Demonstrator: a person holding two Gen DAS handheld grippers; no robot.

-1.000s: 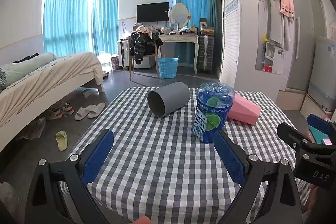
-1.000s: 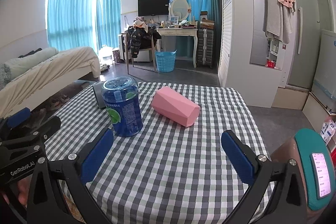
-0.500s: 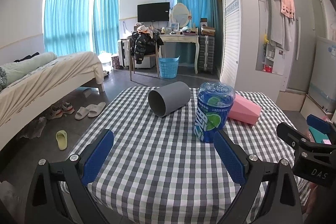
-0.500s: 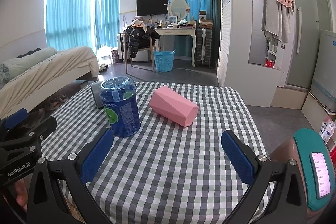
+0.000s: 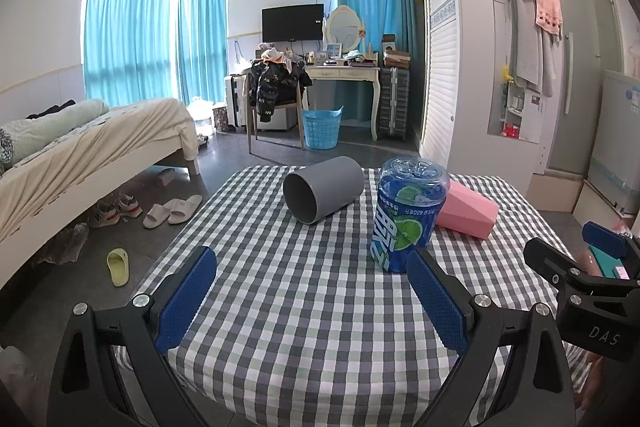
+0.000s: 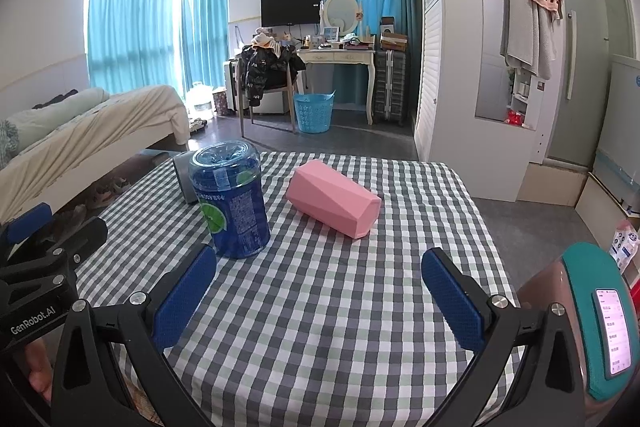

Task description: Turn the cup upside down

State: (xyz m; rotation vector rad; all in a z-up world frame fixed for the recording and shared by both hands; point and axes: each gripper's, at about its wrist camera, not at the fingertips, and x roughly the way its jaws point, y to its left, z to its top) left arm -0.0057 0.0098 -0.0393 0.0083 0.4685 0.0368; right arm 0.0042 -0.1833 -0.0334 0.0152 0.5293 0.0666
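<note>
A grey cup (image 5: 323, 189) lies on its side on the checked table (image 5: 304, 307), its mouth facing me; in the right wrist view (image 6: 183, 175) it is mostly hidden behind the bottle. A pink faceted cup (image 5: 468, 211) (image 6: 334, 199) also lies on its side. A blue cut-off drink bottle (image 5: 408, 219) (image 6: 232, 199) stands upside down between them. My left gripper (image 5: 312, 291) is open and empty above the table's near part. My right gripper (image 6: 320, 291) is open and empty, short of the pink cup.
The table's left edge drops to a floor with slippers (image 5: 172, 211) and a bed (image 5: 80, 155). A phone in a teal case (image 6: 600, 319) sits at the right of the right wrist view. Each gripper's body shows at the edge of the other's view.
Both grippers have shifted only slightly; the right view has edged a little nearer the pink cup. The cups and bottle have not moved.
</note>
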